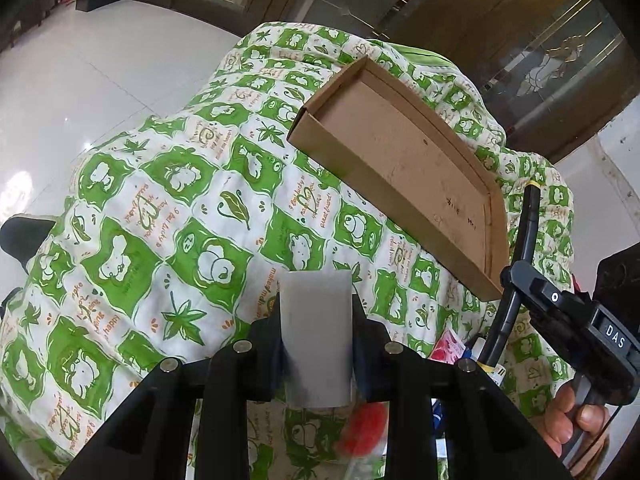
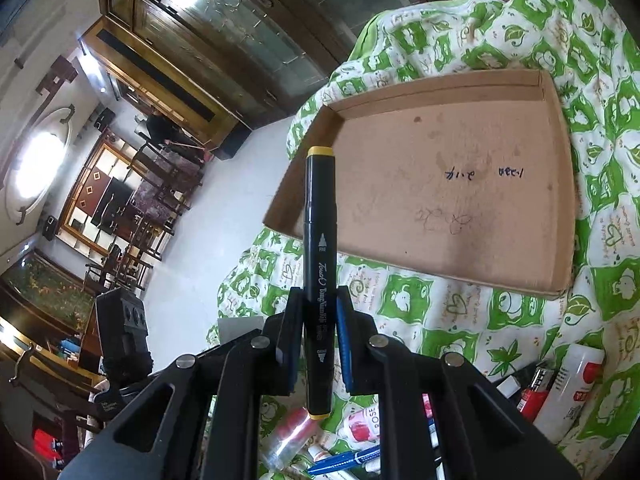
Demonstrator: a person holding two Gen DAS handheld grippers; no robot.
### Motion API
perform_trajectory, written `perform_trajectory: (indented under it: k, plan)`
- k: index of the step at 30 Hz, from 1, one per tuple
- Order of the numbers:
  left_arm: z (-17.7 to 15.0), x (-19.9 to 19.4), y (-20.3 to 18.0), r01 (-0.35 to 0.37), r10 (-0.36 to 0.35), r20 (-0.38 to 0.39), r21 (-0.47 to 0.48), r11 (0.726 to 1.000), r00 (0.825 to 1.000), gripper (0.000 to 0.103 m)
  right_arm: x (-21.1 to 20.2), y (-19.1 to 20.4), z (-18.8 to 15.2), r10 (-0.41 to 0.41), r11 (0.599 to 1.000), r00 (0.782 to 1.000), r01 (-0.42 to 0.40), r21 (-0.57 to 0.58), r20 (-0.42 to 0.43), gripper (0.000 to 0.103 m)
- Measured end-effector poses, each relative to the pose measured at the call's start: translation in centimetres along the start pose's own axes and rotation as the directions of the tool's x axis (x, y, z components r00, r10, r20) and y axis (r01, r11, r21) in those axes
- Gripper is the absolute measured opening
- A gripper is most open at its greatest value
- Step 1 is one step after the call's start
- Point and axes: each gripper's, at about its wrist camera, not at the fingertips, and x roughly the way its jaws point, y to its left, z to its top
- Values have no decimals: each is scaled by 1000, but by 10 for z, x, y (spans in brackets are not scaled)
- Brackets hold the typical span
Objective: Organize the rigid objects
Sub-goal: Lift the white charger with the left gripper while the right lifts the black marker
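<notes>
1. The left gripper (image 1: 316, 320) is closed on a pale grey block (image 1: 315, 336), which stands upright between its pads and pokes out beyond the fingertips.
2. The right gripper (image 2: 319, 320) clamps a black marker (image 2: 320, 264) with yellow end caps. The marker runs along the line of the fingers; one yellow end sticks out well ahead of the tips and the other reaches back below the pads.
3. Ahead of the right gripper, and a little to its right, lies an open shallow cardboard box (image 2: 440, 184). Its floor is bare apart from a few pen scribbles. In the left wrist view the same cardboard box (image 1: 404, 168) sits ahead and to the right of the left gripper.
4. The box rests on a green-and-white patterned quilt (image 1: 160, 200) that covers the surface under both grippers.
5. Below and to the right of the right gripper, loose items lie on the quilt: a red lighter (image 2: 534, 396), a white bottle with a red cap (image 2: 576, 384), a blue pen (image 2: 348, 460) and a small clear bottle (image 2: 288, 436).
6. In the left wrist view, the right gripper's black body and the hand (image 1: 568, 420) holding it appear at the right edge.
</notes>
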Motion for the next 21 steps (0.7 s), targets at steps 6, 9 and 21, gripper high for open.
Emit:
perform_trajectory:
  k: [6, 9, 21]
  plan:
    - [0, -13, -2, 25, -25, 37, 1, 1000, 999, 28, -1, 5, 1, 14, 1000, 1000, -14, -14, 1, 15]
    - [3, -23, -13, 32, -34, 58, 35, 999, 998, 28, 1, 4, 2, 19, 1000, 1000, -19, -7, 2, 15]
    - [20, -45, -54, 36, -47, 106, 97, 995, 993, 28, -19, -1, 8, 62, 998, 997, -63, 16, 51, 15]
